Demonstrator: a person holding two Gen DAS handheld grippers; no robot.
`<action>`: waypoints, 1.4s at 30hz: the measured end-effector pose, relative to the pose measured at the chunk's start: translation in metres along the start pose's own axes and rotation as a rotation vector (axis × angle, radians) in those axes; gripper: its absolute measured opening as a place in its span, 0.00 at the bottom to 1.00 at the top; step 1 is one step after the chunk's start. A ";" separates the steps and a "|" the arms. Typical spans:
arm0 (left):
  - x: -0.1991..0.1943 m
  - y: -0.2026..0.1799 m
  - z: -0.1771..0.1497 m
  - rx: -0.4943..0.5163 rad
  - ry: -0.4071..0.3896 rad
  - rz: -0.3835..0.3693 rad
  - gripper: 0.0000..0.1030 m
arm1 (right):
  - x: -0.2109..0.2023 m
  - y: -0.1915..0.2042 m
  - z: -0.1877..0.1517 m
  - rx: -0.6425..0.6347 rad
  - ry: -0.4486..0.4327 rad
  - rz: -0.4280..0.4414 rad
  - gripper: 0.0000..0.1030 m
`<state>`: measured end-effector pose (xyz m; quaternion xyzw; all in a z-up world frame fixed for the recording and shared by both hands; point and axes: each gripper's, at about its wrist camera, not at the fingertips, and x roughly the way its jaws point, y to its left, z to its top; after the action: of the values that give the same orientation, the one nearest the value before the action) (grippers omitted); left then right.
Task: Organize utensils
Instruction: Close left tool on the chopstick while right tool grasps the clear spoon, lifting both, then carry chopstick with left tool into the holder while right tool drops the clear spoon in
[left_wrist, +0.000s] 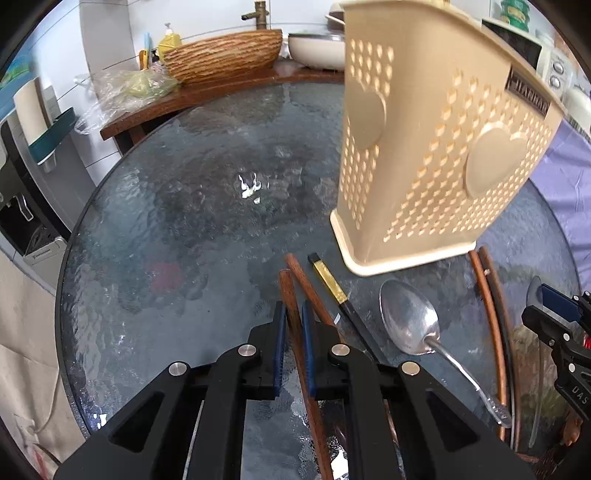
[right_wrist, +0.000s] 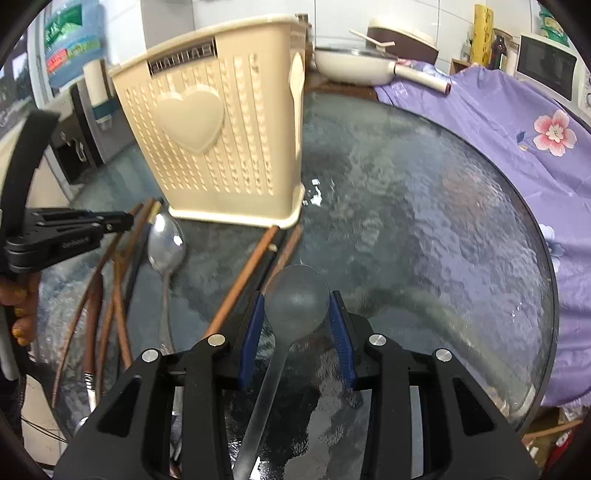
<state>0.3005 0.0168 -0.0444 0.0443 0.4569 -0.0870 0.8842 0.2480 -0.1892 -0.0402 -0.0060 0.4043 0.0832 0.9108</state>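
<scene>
Ahead of both my grippers spreads the round glass table (left_wrist: 155, 229), and on it, just beyond my left gripper (left_wrist: 293, 314) and up to its right, stands the beige perforated utensil holder (left_wrist: 436, 155), upright. My left gripper is clenched on a brown wooden chopstick (left_wrist: 286, 291) that runs forward between the blue pads; a second brown chopstick (left_wrist: 306, 284) and a black-and-gold one (left_wrist: 328, 280) lie just to its right. Further right lies a metal spoon (left_wrist: 410, 317), bowl up. My right gripper (right_wrist: 297, 306) grasps a grey translucent spoon (right_wrist: 297, 291) by its bowl, the pads touching both sides, with two more chopsticks (right_wrist: 255, 258) on the glass just to its left.
</scene>
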 end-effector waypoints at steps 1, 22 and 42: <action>-0.005 0.001 0.001 -0.007 -0.016 -0.003 0.08 | -0.004 -0.001 0.002 -0.003 -0.020 0.005 0.36; -0.117 0.001 0.012 -0.050 -0.335 -0.025 0.07 | -0.081 0.003 0.022 -0.049 -0.256 0.038 0.36; -0.143 0.009 0.009 -0.071 -0.400 -0.090 0.07 | -0.089 0.002 0.026 -0.039 -0.239 0.098 0.36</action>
<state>0.2281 0.0402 0.0778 -0.0255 0.2764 -0.1171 0.9535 0.2085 -0.1980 0.0429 0.0061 0.2910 0.1355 0.9471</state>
